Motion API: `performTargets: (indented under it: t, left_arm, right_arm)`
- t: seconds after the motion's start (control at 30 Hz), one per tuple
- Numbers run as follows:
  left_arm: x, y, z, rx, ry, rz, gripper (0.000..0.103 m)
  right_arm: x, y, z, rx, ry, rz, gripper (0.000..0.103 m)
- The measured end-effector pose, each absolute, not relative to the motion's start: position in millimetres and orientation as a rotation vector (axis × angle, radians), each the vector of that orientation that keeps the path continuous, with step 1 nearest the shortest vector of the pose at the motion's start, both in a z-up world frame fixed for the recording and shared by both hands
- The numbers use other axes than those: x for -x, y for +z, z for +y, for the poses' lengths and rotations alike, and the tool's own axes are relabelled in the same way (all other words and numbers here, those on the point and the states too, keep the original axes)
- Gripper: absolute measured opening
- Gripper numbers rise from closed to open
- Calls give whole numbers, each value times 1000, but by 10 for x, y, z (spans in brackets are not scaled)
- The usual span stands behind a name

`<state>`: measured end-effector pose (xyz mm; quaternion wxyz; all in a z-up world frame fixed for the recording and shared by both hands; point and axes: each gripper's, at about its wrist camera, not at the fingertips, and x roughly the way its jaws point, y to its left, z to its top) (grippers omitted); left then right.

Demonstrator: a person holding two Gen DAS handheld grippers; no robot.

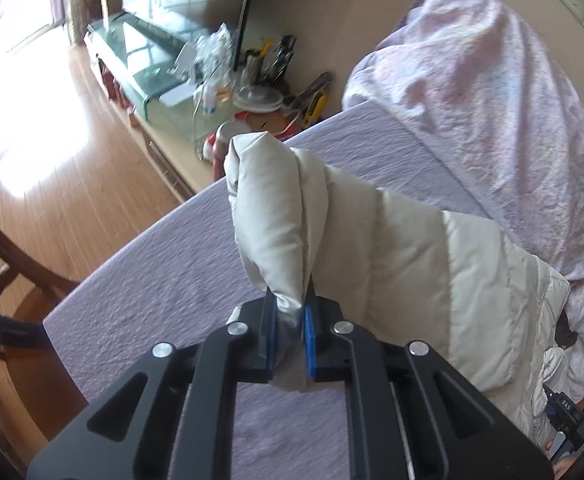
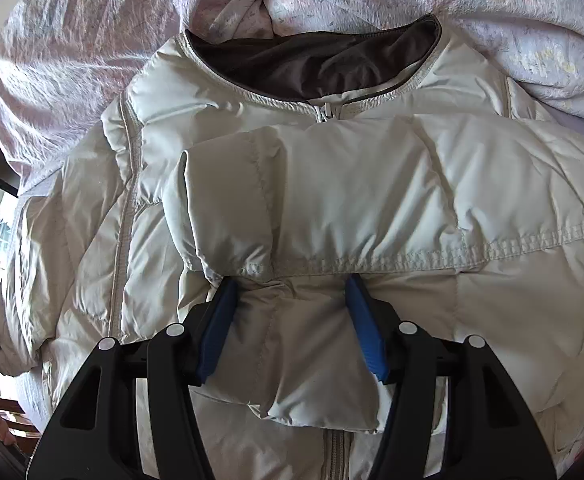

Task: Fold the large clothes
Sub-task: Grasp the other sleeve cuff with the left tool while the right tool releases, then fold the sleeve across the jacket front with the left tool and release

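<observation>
Left gripper (image 1: 289,312): blue pads pinched tight on a fold of sleeve (image 1: 275,216) of the cream puffer jacket (image 2: 332,184), the sleeve raised above the bed (image 1: 163,280).

Right gripper (image 2: 287,304): jaws part-spread, a padded fold of the other sleeve (image 2: 304,344) between them; whether the pads press it cannot be told.

Jacket: spread front-up on the bed, zipped, dark lining at collar (image 2: 312,56); that sleeve lies across its chest.

Pink quilt (image 2: 91,40): bunched beyond the jacket's collar.
</observation>
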<state>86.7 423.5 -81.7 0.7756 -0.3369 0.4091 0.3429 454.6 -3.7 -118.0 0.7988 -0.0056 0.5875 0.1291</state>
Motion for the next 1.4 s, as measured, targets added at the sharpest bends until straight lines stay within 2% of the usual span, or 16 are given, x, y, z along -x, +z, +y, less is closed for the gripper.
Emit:
performTargets:
  t: [0.13,0.37,0.5,0.97,1.3,1.4]
  left_arm:
    - [-1084,-498,4030,669,672,840,10]
    - [-1586,40,3453,586,491,766,10]
    - [-1938,225,3006,565,365,761,10]
    - [-2919,224,1254,409,10,830,10]
    - [-3309,-146,376,375,-147,957,10]
    - [-3348,-271,238,369,-177,999,14]
  right_arm:
    - [-4528,-1144,-113,-7,303,1264,60]
    - [-4396,-1003,-322,-33,341,1244,75]
    - [-4302,-887,-471,-17,352,1218,77]
    - [-4133,-752,-1181,-77,292,1186,77]
    - [-4141,-712,-1585,-144,253,1171,77]
    - [-4137,-720,-1647,-155,245,1170,77]
